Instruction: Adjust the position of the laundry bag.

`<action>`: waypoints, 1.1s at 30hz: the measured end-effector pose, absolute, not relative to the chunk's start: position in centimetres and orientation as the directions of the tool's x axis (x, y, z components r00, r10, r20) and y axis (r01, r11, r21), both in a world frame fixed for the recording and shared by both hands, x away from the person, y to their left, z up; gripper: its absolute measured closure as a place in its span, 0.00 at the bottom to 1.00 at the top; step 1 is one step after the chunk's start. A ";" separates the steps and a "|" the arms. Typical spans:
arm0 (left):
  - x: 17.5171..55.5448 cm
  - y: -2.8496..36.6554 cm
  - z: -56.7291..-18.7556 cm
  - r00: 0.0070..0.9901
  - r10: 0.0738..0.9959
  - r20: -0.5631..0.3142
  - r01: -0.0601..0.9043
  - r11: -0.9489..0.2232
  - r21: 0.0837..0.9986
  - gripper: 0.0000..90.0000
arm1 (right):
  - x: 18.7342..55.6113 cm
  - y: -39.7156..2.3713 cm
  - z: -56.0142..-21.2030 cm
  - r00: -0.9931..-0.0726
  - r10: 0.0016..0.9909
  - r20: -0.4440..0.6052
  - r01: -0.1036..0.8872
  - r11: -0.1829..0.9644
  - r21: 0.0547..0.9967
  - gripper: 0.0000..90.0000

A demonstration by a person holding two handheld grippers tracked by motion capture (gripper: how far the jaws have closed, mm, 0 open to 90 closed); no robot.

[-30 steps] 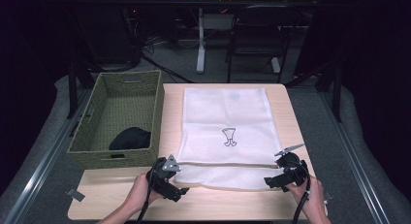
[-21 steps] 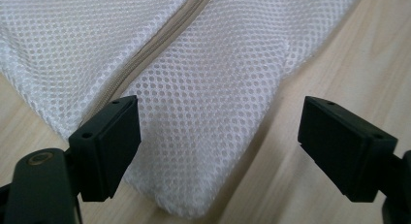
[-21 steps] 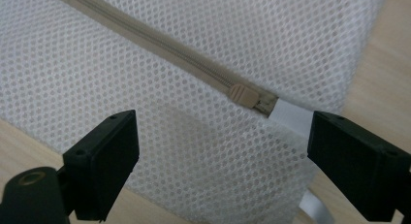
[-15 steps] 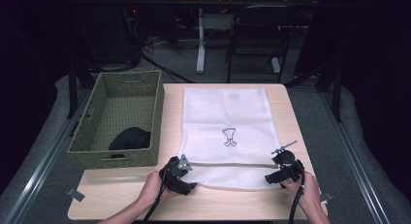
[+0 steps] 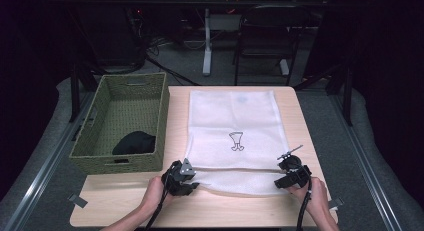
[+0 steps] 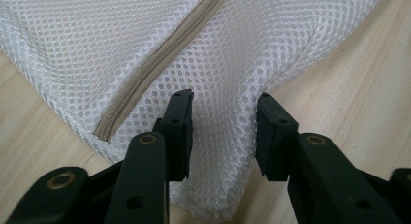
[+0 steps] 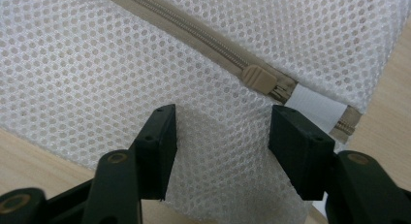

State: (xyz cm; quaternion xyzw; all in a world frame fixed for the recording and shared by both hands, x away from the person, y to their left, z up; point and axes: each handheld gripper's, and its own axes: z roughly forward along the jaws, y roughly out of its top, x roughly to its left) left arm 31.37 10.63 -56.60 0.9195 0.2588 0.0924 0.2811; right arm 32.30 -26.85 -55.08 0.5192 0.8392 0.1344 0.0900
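On the pale wooden table (image 5: 125,203) a white mesh laundry bag (image 5: 235,126) lies flat, its near edge toward the person; the small dark print (image 5: 236,141) at its middle is too small to read, and the black lump (image 5: 134,142) inside the green woven basket (image 5: 100,163) beside it is hard to identify; both forearms are cut off by the bottom edge; the left gripper (image 6: 223,132) sits low at the bag's near left corner, the right gripper (image 7: 223,136) at its near right corner, both hands resting on the table; each pair of jaws has just been closing, with a raised fold of mesh between them, pads not yet clearly pressing; a beige zipper (image 7: 208,42) runs just beyond, its pull (image 7: 258,79) near the right gripper.
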 end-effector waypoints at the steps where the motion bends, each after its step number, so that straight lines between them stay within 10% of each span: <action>1: 31.3 10.6 -56.6 0.851 0.525 0.025 0.423 -0.711 0.563 0.74 | 32.3 -26.8 -55.0 -0.441 0.897 -0.009 0.851 0.422 0.312 0.53; 13: 31.1 10.6 -56.4 0.861 0.508 0.039 0.406 -0.730 0.549 0.94 | 32.0 -26.3 -54.9 -0.449 0.893 0.009 0.843 0.421 0.335 0.86; 33: 29.9 14.5 -55.9 0.855 0.508 -0.102 0.485 -0.716 0.501 0.94 | 30.6 -23.2 -54.8 -0.528 0.847 0.063 0.814 0.484 0.320 0.93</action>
